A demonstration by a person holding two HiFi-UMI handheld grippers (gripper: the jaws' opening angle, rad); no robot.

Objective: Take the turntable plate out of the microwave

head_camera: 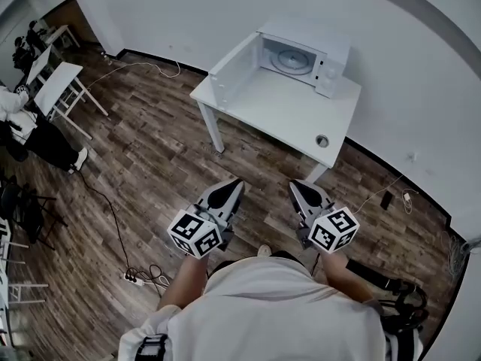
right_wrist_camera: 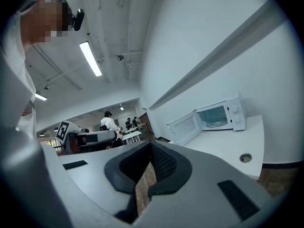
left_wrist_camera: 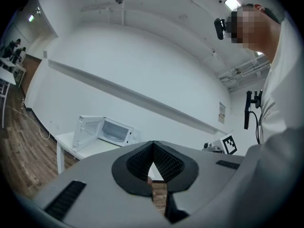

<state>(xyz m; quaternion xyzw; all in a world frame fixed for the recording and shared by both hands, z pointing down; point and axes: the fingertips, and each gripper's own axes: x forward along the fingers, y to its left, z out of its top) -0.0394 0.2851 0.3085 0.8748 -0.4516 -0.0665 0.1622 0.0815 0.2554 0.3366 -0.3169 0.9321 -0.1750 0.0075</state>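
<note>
Since the boxy white microwave oven [head_camera: 304,55] at the back of the white rectangular bench [head_camera: 278,115] has its door [head_camera: 231,72] swung wide open to the left, you can see right inside. The round clear glass turntable plate [head_camera: 291,60] is lying flat on the oven floor, inside the cavity.

Neither tool is anywhere near it. The grey left tool [head_camera: 237,182] and grey right tool [head_camera: 294,185], each carrying a black-and-white marker cube, are held side by side over the brown wood-plank floor [head_camera: 150,164]. They're on the near side of the bench, pointing toward the microwave. Jaws on both are squeezed fully together and empty, with only a bit of floor showing behind the pads.

So the plate is well apart from both tools, up ahead past the bench's front edge. The bench also has a small round metal-rimmed hole [head_camera: 322,140] near its right corner.
</note>
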